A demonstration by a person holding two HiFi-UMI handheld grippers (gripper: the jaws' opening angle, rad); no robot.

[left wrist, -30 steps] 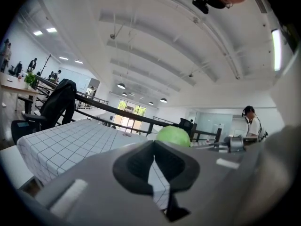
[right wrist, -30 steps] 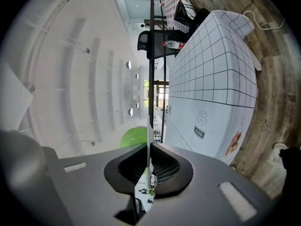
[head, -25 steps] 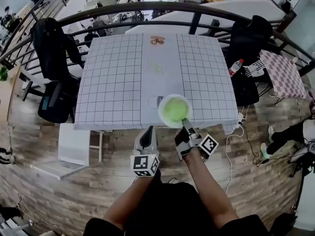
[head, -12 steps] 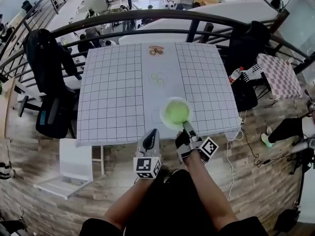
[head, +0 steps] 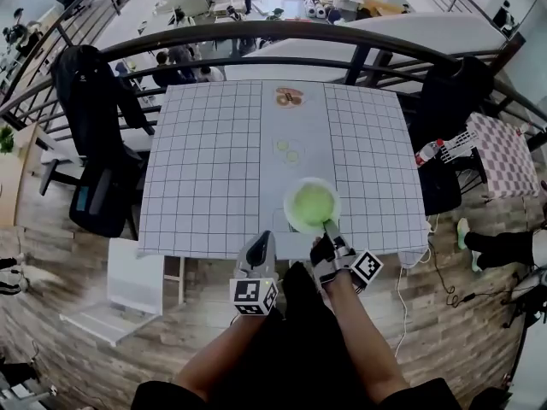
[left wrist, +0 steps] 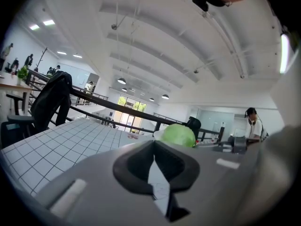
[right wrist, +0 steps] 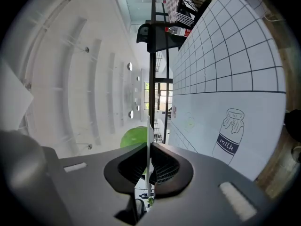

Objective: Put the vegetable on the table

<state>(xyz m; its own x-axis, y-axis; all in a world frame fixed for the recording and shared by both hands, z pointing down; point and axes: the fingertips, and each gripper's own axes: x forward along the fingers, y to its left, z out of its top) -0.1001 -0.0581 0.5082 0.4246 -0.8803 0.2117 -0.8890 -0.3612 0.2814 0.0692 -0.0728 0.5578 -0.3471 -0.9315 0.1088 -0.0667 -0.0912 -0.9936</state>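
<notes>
One round, pale green vegetable point(head: 313, 203), smooth and leafy like a small head of cabbage, sits in a shallow white plate point(head: 289, 214) in the lower middle of the head view. It fills most of the plate, leaving only the pale rim showing around it. The right hand-held gripper point(head: 329, 226) is clamped on the plate's near rim. In the right gripper view its jaws are closed onto the thin white edge point(right wrist: 149, 121), and the green dome point(right wrist: 131, 136) bulges just beyond them. The plate hangs over the near end of the plain middle strip of the desk point(head: 205, 169), whose cloth is gridded on both sides. In the right gripper view a gap separates the plate from the cloth, where a milk bottle drawing point(right wrist: 229, 131) is printed.

The left hand-held gripper point(head: 263, 239) sits just left of the plate, at the desk's near edge. Its jaws are together with nothing between them, and the vegetable point(left wrist: 178, 135) shows above them.
</notes>
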